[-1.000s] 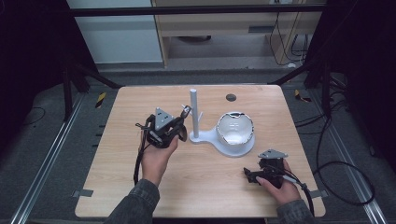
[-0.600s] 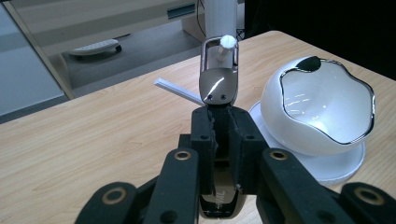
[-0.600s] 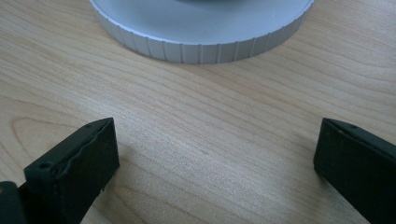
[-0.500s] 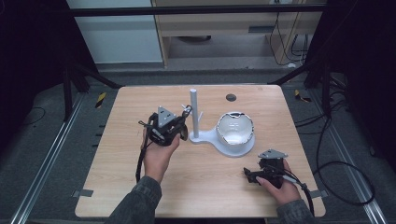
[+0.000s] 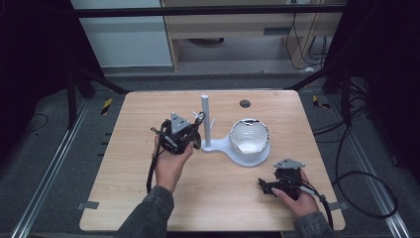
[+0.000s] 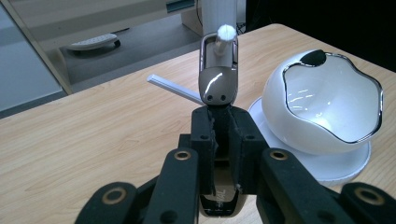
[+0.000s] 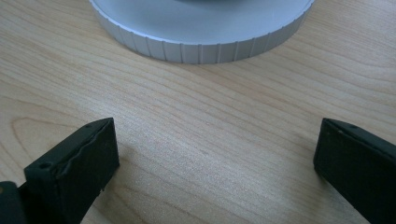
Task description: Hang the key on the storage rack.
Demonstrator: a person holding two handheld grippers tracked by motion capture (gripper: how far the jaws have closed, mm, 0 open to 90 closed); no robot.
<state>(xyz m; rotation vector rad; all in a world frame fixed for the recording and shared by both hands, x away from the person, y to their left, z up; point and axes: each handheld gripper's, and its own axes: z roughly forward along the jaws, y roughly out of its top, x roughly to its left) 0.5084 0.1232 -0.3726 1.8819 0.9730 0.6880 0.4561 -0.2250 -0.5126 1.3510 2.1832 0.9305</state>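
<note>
**Q:** Status on both grippers?

**A:** Left gripper [image 6: 219, 140] is clamped tight on a clip [image 6: 218, 84], a brownish metal piece with an open loop at its far end. Jaws meet on its lower part; the rest sticks out past the tips. Right gripper [image 7: 215, 163] has jaws wide apart, nothing between them, only bare table [image 7: 210, 130].

**Q:** Where's the clip relative to the stand?

**A:** Left gripper view: the loop sits over a white-tipped peg [image 6: 226, 33] on the post [image 6: 217, 11]. Peg tip shows through the loop. Can't tell whether metal touches the peg. A second thin peg [image 6: 175, 88] points off to the left, below it. Bowl [image 6: 327, 107] is just right of the clip, on the stand's round base [image 6: 336, 165].

**Q:** High view agree?

**A:** Roughly. It shows the layout, not the clip. Left gripper [image 5: 198, 130] is held up right beside the post [image 5: 205, 116], with the left hand [image 5: 171, 163] under it. Bowl [image 5: 249, 139] is to the right on the base [image 5: 218, 146]. Clip is too small to make out there.

**Q:** And the right side?

**A:** High view has the right gripper [image 5: 262, 186] low at the table's near right, in the right hand [image 5: 297, 201], well apart from the bowl. Its own view looks along the wood at the ribbed edge of the base [image 7: 201, 46], near but not touching the jaws.
</note>
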